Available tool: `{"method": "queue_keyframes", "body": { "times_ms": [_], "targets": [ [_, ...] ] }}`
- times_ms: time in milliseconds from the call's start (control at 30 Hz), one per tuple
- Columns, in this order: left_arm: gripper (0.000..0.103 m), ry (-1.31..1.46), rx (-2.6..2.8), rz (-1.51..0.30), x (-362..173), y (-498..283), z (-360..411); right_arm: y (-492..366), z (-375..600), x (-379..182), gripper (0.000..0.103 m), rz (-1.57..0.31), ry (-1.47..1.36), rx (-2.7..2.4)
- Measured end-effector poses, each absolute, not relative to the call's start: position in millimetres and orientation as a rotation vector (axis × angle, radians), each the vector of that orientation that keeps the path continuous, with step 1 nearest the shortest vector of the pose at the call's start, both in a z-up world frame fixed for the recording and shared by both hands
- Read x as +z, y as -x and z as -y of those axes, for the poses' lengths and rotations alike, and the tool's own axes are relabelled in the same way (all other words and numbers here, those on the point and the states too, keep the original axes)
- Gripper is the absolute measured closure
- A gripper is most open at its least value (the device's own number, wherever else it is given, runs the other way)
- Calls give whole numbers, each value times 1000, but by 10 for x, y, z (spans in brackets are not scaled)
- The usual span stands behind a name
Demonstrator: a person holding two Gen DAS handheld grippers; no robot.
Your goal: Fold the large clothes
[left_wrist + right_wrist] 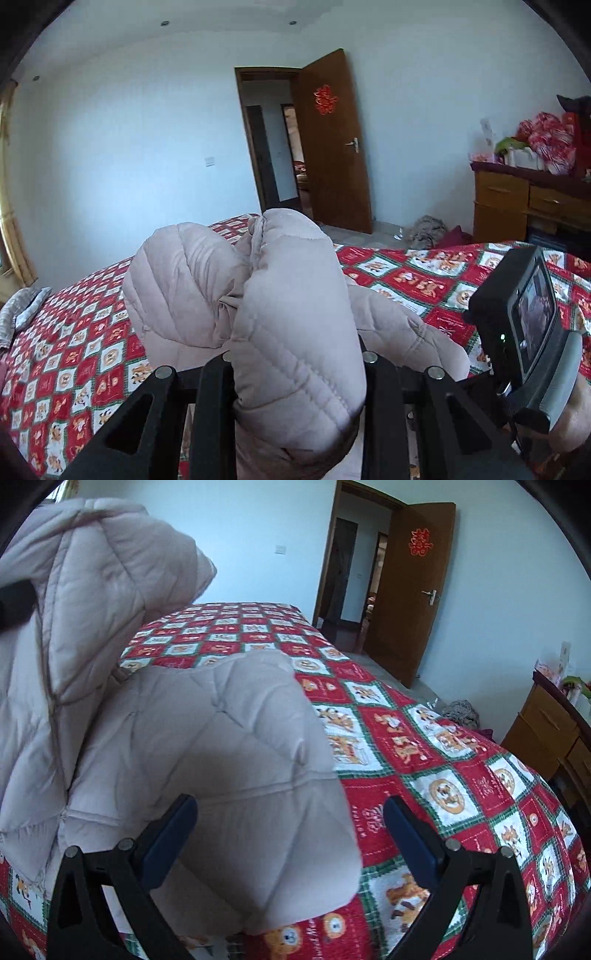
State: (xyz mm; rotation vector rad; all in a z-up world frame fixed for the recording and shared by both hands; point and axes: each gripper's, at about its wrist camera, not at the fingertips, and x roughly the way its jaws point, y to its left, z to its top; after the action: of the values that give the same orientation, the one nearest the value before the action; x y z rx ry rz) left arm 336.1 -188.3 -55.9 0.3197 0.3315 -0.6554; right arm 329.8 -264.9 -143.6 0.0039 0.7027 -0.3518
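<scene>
A pale beige quilted puffer jacket (295, 295) lies partly on the bed. My left gripper (297, 360) is shut on a thick fold of it and holds that part raised above the bed. In the right wrist view the raised part (74, 609) hangs at the upper left, and another part of the jacket (229, 760) rests on the bed. My right gripper (290, 812) is open with its blue-padded fingers (168, 836) wide apart, low over that part. The right gripper's body (532, 317) shows at the right of the left wrist view.
The bed has a red, white and green checked cover (424, 760). A brown door (332, 140) stands open behind the bed. A wooden dresser (517, 199) with bags on top stands at the right. Clothes lie on the floor (428, 227) near it.
</scene>
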Motion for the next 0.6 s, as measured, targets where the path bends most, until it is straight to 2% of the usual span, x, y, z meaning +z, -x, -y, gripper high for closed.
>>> {"method": "queue_keyframes", "body": {
  "times_ms": [300, 467, 533, 600],
  "targets": [
    [76, -413, -765, -406, -1017, -3290, 2532, -3100, 3062, -1576, 1, -737, -46, -420],
    [75, -435, -782, -408, -1172, -3274, 2630, -3061, 3148, -1660, 1, -741, -68, -430],
    [70, -458, -766, -389, -1195, -3231, 2634, -3068, 3172, -1688, 1, -743, -71, -430],
    [47, -474, -758, -388, -1171, -3228, 2704, -3079, 3174, -1712, 1, -742, -73, -430]
  ]
}}
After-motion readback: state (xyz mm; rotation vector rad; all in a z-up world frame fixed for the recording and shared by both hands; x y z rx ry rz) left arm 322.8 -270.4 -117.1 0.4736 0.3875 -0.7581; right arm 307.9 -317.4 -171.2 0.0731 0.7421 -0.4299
